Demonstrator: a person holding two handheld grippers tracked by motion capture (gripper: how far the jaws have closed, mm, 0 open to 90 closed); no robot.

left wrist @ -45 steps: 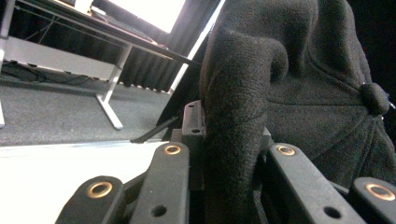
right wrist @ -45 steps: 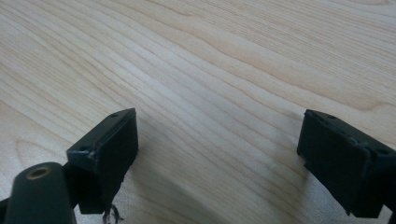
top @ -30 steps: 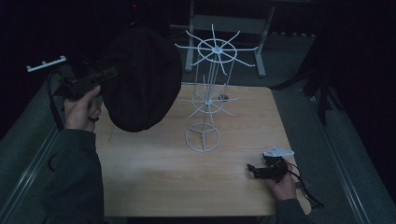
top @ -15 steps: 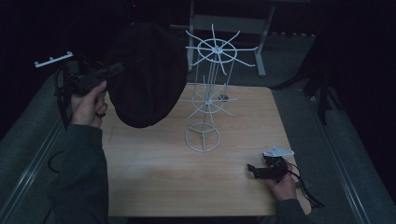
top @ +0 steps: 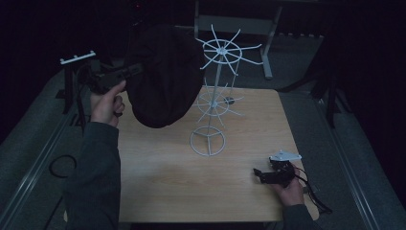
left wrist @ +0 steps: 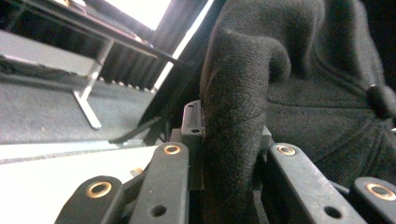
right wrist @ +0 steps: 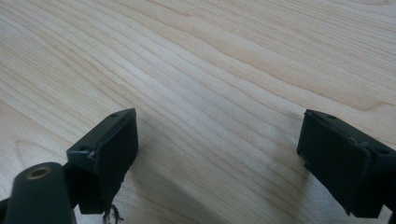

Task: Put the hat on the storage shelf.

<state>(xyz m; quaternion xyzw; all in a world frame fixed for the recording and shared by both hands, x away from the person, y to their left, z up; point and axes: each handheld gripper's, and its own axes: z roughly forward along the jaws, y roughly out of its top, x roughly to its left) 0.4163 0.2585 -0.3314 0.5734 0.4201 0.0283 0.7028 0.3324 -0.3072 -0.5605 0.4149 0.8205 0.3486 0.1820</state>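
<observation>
A black knit hat [top: 163, 76] hangs in the air at the upper left, held by its edge in my left gripper [top: 136, 70], which is shut on it. In the left gripper view a fold of the hat [left wrist: 233, 116] is clamped between the two black jaws. A white wire stand [top: 215, 96] with spoked tiers rises from the wooden table [top: 158, 187], just right of the hat. My right gripper [top: 258, 174] rests low at the table's near right, open. In the right gripper view its fingertips [right wrist: 109, 144] stand wide apart over bare wood.
A grey metal frame [top: 268, 28] stands beyond the table's far edge. A white bracket on a dark post [top: 76, 58] sits at the far left. A cable loop [top: 60, 166] lies on the floor to the left. The surroundings are dark.
My left gripper has lifted the hat higher and carried it right, closer to the stand's top tier. The right gripper has stayed put.
</observation>
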